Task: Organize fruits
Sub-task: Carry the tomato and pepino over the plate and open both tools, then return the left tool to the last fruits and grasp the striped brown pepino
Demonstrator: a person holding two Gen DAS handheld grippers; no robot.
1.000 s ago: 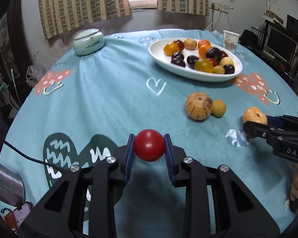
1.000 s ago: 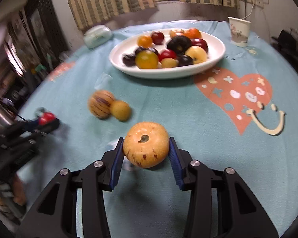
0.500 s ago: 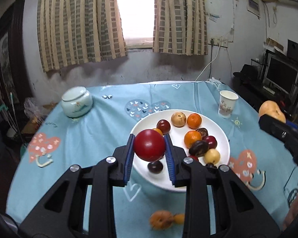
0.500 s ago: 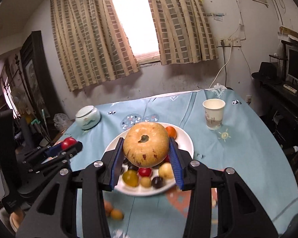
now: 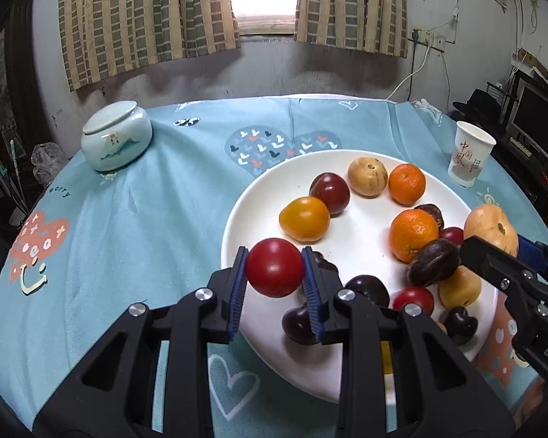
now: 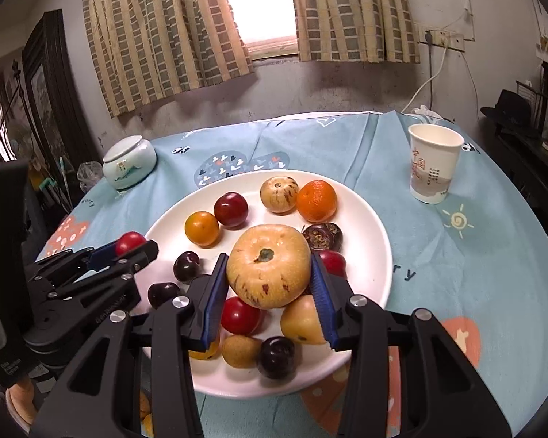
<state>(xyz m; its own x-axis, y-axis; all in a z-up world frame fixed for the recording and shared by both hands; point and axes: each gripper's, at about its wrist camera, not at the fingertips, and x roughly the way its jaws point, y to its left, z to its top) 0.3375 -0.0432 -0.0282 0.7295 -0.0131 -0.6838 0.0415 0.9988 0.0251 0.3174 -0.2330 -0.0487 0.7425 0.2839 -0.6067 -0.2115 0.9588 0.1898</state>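
My left gripper (image 5: 275, 268) is shut on a red tomato (image 5: 275, 266) and holds it above the near left rim of the white plate (image 5: 244, 215). My right gripper (image 6: 268, 273) is shut on a speckled yellow melon (image 6: 268, 270) and holds it over the plate's (image 6: 379, 252) middle. The plate holds several fruits: oranges (image 5: 407, 184), dark plums (image 6: 187, 265), a yellow tomato (image 5: 304, 218). The right gripper with the melon (image 5: 491, 231) shows at the right in the left wrist view. The left gripper with the tomato (image 6: 129, 242) shows at the left in the right wrist view.
A pale ceramic lidded jar (image 5: 117, 140) stands at the far left of the blue tablecloth. A paper cup (image 6: 434, 164) stands at the far right, beyond the plate. Two small fruits (image 6: 146, 416) lie on the cloth near the front edge, mostly hidden.
Both grippers rose from the cloth with their fruits, then came down and forward over the plate. The plate now sits close beneath both.
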